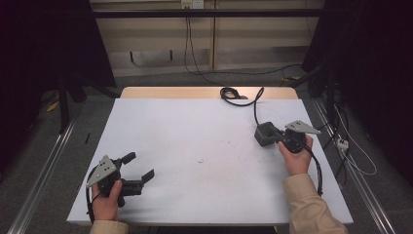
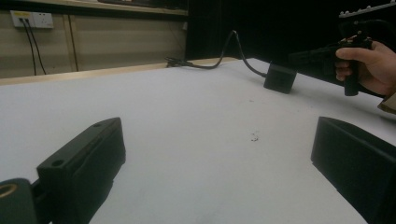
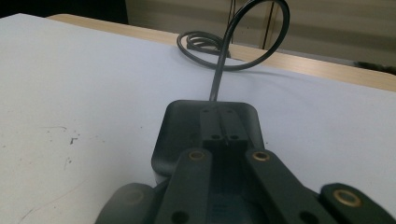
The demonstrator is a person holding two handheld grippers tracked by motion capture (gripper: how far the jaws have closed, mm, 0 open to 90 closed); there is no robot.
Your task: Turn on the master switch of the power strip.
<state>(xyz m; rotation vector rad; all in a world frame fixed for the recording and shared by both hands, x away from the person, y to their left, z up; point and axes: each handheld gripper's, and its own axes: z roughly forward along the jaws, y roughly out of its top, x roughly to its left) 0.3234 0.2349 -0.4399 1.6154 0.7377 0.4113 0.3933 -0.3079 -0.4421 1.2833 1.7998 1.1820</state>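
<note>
**Two grippers, one black box: right jaws closed over the adapter**

Two hand-held grippers work over a white table. The right gripper sits at the table's right side, its jaws drawn together on top of a black power adapter; in the right gripper view the two jaws lie side by side over the adapter, touching its upper face. Whether they pinch a ridge there or merely press on it I cannot tell. The left gripper rests near the front left corner with its jaws wide apart and nothing between them.

Risks, as I judge them: the adapter's cable runs back to a loose coil at the far edge of the table. Pulling the adapter toward the person could tighten that coil and drag it, or tug the box out of a shallow grip. A hold on a smooth top face may slip if the gripper lifts or twists quickly.

The high view gives the layout: both hands, well apart, and the cable's full run. The right gripper view gives the contact itself. The left gripper view shows the adapter from the side, standing flat on the table, with the person's right hand around the handle.
</note>
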